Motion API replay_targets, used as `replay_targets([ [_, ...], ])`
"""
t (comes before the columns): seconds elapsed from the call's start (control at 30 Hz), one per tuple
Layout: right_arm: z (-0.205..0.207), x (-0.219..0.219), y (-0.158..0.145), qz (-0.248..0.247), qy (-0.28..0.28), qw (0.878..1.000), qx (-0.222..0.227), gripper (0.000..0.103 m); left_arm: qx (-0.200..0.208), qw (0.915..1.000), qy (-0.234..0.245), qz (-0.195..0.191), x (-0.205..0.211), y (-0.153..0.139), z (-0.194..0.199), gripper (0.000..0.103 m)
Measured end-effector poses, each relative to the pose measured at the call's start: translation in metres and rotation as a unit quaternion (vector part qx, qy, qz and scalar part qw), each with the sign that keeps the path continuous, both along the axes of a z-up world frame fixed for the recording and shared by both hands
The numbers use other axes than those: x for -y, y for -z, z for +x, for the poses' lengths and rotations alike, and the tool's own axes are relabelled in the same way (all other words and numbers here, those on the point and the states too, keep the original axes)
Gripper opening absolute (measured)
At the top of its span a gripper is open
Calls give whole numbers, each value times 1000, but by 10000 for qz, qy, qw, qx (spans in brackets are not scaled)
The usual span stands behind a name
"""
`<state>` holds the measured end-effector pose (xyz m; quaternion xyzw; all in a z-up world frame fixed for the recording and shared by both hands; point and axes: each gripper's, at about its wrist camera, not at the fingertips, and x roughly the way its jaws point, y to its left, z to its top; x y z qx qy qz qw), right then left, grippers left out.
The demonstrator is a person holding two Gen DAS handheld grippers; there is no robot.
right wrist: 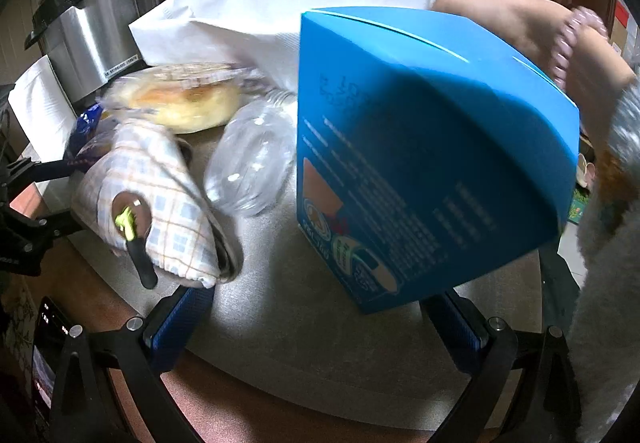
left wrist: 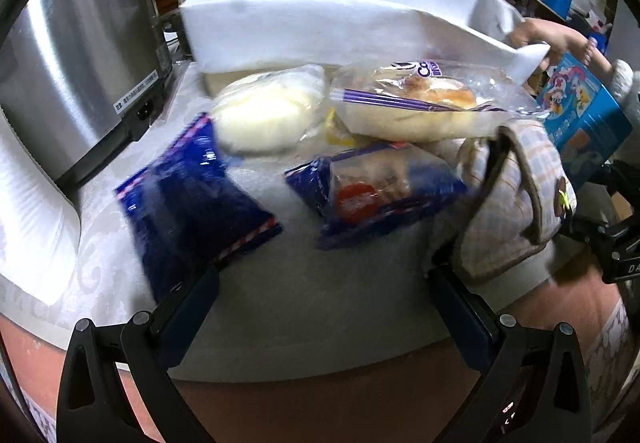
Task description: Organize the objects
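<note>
In the left wrist view my left gripper [left wrist: 322, 279] is open over the grey table top [left wrist: 304, 307], holding nothing. Just ahead lie a dark blue snack packet [left wrist: 192, 199], a blue bread packet [left wrist: 376, 191], a white bun in plastic [left wrist: 268, 115] and a bagged bread roll [left wrist: 420, 107]. A plaid pouch [left wrist: 516, 203] lies by the right finger. My right gripper [right wrist: 320, 303] is open too. A tilted, blurred blue carton [right wrist: 432, 155] fills the space just ahead, its lower corner near the right finger, unclamped. A clear plastic bottle [right wrist: 252, 163] and the plaid pouch [right wrist: 160, 203] lie to its left.
A white cloth-lined bin [left wrist: 340, 15] stands at the back of the table, and a person's hand [left wrist: 536, 37] touches its right corner. A steel cooker [left wrist: 80, 63] stands at the back left. A phone [right wrist: 48, 343] lies at the near left table edge.
</note>
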<state>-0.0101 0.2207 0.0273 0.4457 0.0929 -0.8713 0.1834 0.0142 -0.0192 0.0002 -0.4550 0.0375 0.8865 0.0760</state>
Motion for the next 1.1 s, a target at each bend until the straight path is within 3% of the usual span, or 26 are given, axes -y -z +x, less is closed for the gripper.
replay_targets([
  [0.2, 1, 6, -1, 0, -222, 9998, -3, 103, 12, 10000, -79, 0, -3, 1, -11, 103],
  [1.1, 0, 4, -2, -5, -224, 9997, 0, 103, 13, 10000, -86, 8, -3, 1, -12, 103],
])
